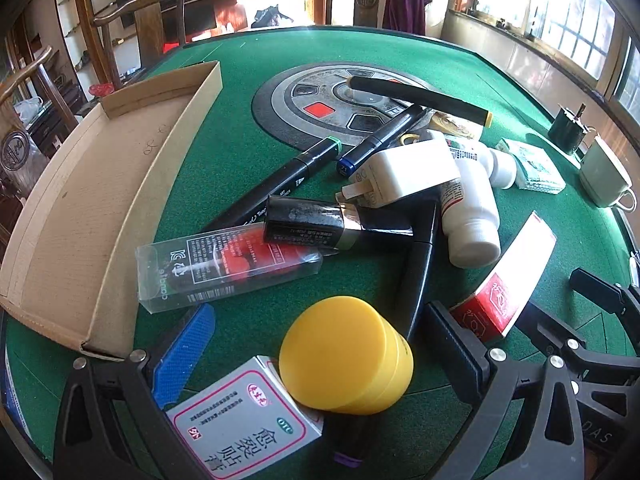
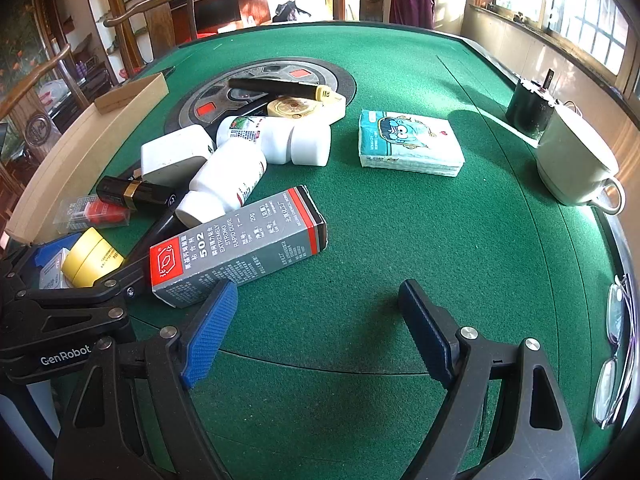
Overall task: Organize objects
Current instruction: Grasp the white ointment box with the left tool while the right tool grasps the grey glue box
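A pile of small objects lies on the green table. My left gripper (image 1: 320, 344) is open, its jaws standing either side of a yellow round jar (image 1: 346, 364) that leans on a white medicine box (image 1: 244, 412). Beyond lie a clear plastic box with a red item (image 1: 224, 268), a black battery (image 1: 308, 224), marker pens (image 1: 296, 172), a white charger (image 1: 408, 172) and white bottles (image 1: 472, 216). My right gripper (image 2: 316, 320) is open and empty over bare felt, its left finger beside the grey 502 glue box (image 2: 240, 248). An open cardboard tray (image 1: 80, 200) stands at the left.
A tissue pack (image 2: 408, 144) lies right of the pile. A pale green cup (image 2: 576, 164) and a dark pot (image 2: 528, 108) stand at the right edge. Glasses (image 2: 612, 352) lie at the near right rim. A round control panel (image 1: 332, 100) sits mid-table. Wooden chairs surround the table.
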The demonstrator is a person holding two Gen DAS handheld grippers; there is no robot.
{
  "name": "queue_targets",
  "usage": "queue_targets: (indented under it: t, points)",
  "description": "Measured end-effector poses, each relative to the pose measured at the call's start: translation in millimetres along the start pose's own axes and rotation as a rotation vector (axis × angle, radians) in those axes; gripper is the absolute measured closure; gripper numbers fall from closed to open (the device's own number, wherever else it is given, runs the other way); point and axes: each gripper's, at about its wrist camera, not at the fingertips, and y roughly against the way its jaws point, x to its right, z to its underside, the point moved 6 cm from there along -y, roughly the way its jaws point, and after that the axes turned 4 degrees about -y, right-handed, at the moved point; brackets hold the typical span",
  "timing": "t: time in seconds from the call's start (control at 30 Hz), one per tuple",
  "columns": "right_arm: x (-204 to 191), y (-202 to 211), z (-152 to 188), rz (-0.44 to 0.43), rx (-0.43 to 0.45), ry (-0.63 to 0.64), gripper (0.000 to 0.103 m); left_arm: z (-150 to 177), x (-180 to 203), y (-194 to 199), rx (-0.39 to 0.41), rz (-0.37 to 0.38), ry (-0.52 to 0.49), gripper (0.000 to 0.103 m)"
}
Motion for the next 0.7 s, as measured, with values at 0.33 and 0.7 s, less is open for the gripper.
queue_targets:
  t: [0.33, 0.7]
  points:
    - [16.1, 12.3, 0.2, -0.103, 0.013, -0.087, 0.02, 18.6, -2.1, 27.6, 0.019, 0.214, -0.131, 0.001]
    - [21.8, 13.9, -1.1, -0.176, 0.006, -0.157, 0.02, 26.5, -9.2, 49.4, 0.053, 0.288, -0.16, 0.024]
